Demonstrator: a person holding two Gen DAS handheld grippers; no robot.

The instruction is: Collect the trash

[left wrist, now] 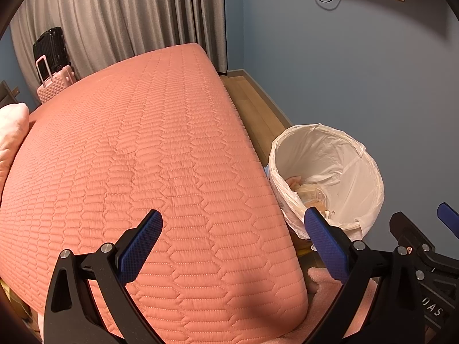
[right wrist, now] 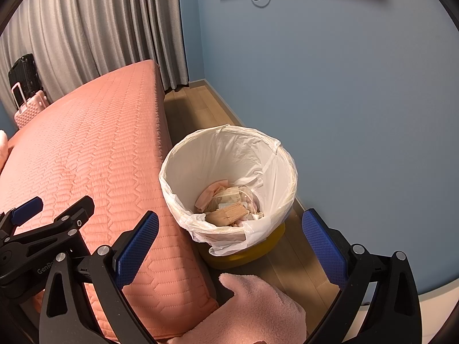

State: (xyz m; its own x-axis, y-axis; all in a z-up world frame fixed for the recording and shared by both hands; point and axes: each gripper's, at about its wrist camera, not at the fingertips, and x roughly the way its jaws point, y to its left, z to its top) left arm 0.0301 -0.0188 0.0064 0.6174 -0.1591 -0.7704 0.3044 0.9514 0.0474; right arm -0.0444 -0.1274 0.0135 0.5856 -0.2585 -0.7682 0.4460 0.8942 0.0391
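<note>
A yellow bin lined with a white bag [right wrist: 229, 154] stands on the wood floor between the bed and the blue wall. Crumpled paper and wrappers [right wrist: 226, 206] lie at its bottom. In the left wrist view the same bin [left wrist: 330, 154] appears at the right, past the bed corner. My right gripper [right wrist: 229, 240] hangs open above the bin's near side with nothing between its fingers. My left gripper [left wrist: 233, 240] is open and empty over the bed's near corner. The left gripper [right wrist: 43, 229] also shows at the left of the right wrist view.
A salmon quilted bed [left wrist: 143, 157] fills the left side. A fuzzy pink sleeve [right wrist: 252, 309] lies below the bin. A pink suitcase [left wrist: 54, 84] and a black one [left wrist: 48, 46] stand by grey curtains [left wrist: 129, 14]. A pale pillow [left wrist: 11, 132] sits at the far left.
</note>
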